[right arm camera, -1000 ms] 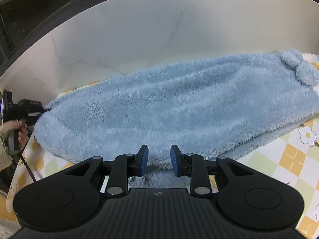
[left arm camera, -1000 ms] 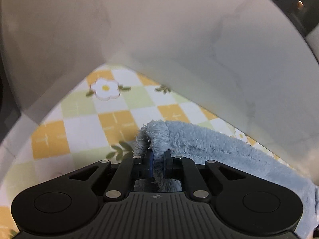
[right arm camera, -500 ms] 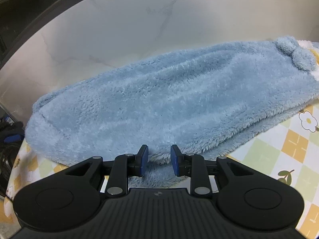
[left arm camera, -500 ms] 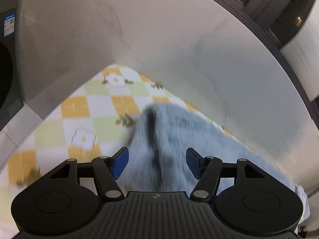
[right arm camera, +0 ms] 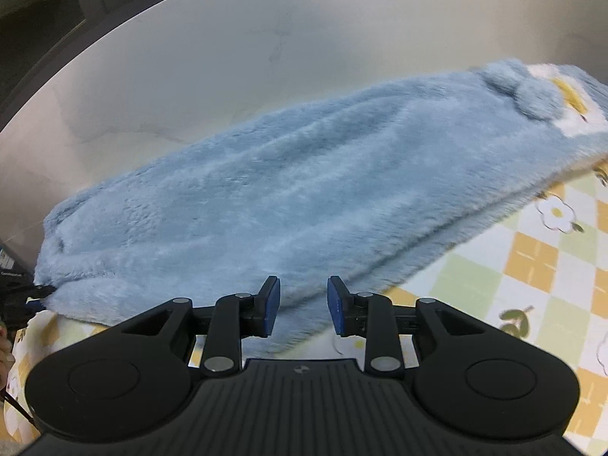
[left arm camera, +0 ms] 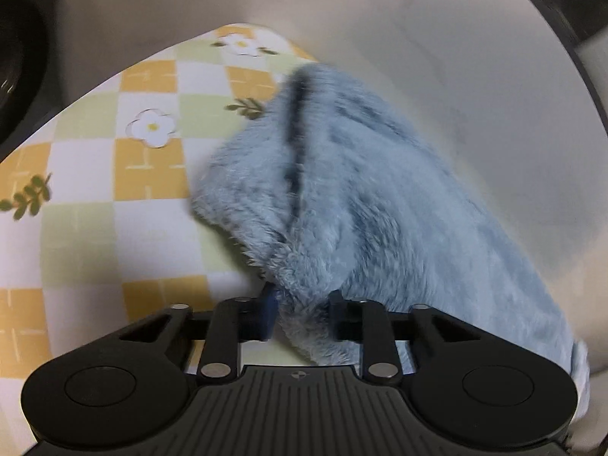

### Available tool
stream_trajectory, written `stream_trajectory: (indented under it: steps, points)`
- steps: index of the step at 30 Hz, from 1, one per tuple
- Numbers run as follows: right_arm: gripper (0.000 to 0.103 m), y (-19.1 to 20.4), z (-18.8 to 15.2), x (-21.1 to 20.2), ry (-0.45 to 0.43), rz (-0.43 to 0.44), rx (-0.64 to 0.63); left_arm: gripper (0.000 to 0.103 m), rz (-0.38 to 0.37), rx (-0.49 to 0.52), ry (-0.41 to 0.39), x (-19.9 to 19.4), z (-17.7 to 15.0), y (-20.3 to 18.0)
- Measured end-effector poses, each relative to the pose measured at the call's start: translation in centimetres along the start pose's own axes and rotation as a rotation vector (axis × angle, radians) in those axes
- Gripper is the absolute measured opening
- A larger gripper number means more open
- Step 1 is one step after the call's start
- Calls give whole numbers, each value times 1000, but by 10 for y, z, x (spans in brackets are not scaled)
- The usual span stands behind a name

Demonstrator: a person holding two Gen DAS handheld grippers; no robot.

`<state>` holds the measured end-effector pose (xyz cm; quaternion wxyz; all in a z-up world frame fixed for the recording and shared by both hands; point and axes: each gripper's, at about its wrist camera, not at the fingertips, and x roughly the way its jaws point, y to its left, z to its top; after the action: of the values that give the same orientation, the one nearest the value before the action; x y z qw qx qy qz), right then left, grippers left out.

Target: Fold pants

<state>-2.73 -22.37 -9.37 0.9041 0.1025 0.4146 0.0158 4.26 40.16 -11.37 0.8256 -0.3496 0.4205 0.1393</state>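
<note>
Half a second ago the left gripper (left arm camera: 302,313) stood wide open above the fabric; now its jaws have narrowed around a fold of the fluffy blue fleece pants (left arm camera: 372,205), which fills the gap between them at lower centre. The right gripper (right arm camera: 303,306), narrowly parted before, has opened wider, the pants' (right arm camera: 288,197) near hem lying between its blue pads (right arm camera: 270,304), unpinched. Beneath lies a checkered flower-print cloth (left arm camera: 114,174).

Motion-blurred fleece pants (left arm camera: 380,197), far end cut off; left tongs' (left arm camera: 302,317) pad tips buried in pile.
</note>
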Motion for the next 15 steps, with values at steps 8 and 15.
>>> stream_trajectory:
  steps: [8, 15]
  points:
    - [35, -28, 2, -13, -21, -13, 52, 22, 94, -43, -85, -8, 14, 20]
    - [39, -60, 21, -13, -65, 24, 112, 58, 213, -71, -137, -32, 24, 20]
